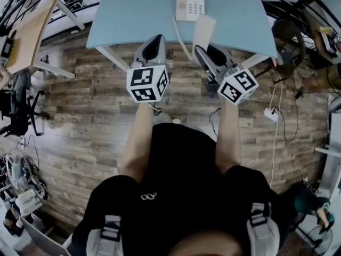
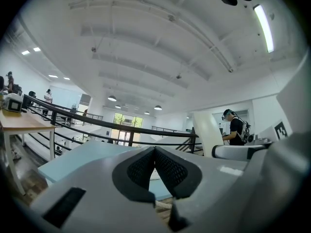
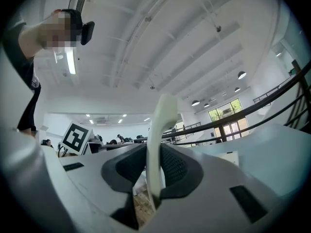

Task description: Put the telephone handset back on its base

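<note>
The white telephone base (image 1: 190, 6) with its keypad sits near the far edge of the blue table (image 1: 128, 15). My right gripper (image 1: 204, 49) is shut on the lower end of the white handset (image 1: 203, 30), which it holds upright over the table's near edge, short of the base. In the right gripper view the handset (image 3: 159, 130) rises between the ribbed pads (image 3: 176, 166) of my right gripper (image 3: 154, 152). A cord (image 1: 179, 38) runs from the base toward the handset. My left gripper (image 1: 155, 40) hovers beside it, shut and empty (image 2: 155, 152).
The table stands on a wood-plank floor (image 1: 80, 116) beside a black railing (image 1: 298, 4). A wooden desk (image 1: 26, 33) is at the left, and a power strip with cables (image 1: 270, 114) lies on the floor at the right. A person (image 2: 237, 129) stands in the distance.
</note>
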### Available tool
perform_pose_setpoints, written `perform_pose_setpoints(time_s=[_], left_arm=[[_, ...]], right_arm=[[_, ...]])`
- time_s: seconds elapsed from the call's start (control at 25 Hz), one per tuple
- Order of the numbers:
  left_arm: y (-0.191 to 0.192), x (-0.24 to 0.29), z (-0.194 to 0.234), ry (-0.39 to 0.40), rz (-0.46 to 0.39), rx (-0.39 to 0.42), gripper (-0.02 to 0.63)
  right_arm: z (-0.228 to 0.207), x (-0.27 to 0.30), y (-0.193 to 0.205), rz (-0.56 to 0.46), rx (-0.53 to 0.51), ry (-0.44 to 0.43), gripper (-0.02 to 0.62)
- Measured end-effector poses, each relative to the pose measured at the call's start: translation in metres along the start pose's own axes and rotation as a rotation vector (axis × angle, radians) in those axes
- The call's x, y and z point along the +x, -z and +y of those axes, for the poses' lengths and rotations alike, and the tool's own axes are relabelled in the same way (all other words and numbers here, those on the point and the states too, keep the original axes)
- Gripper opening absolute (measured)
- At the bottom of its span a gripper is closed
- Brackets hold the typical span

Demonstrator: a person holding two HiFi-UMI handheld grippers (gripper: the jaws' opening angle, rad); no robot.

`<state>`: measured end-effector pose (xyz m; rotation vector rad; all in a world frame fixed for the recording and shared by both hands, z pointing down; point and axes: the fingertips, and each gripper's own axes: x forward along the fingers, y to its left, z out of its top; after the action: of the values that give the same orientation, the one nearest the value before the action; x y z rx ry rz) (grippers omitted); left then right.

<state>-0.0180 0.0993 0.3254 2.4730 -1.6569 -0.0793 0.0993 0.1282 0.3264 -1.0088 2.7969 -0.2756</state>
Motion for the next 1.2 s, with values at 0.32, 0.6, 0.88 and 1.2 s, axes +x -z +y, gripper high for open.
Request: perform_pose_setpoints(time_s=[0.32,0.6,0.88,1.2], left_arm=[[0.004,0.018,0.009,-0.005,0.018,0.0,0.0],[0.015,0.066,0.038,0.001,0.038,-0.033,0.0],[0.032,0.14,0.074,0.018,0.086,-0.065,0.0],[0.048,0.241,0.14,0.0,0.156,-0.132,0.0]], right_arm=[[-0.025,0.009,0.0,-0.027,0.057,0.021,0.081],[-0.061,0.046,0.012,0.011,0.076,0.032,0.081],[-0.126,0.097,0.022,0.033,0.123,0.063,0.081],[-0.214,0.161,0.03,0.076,0.185,0.143,0.081]])
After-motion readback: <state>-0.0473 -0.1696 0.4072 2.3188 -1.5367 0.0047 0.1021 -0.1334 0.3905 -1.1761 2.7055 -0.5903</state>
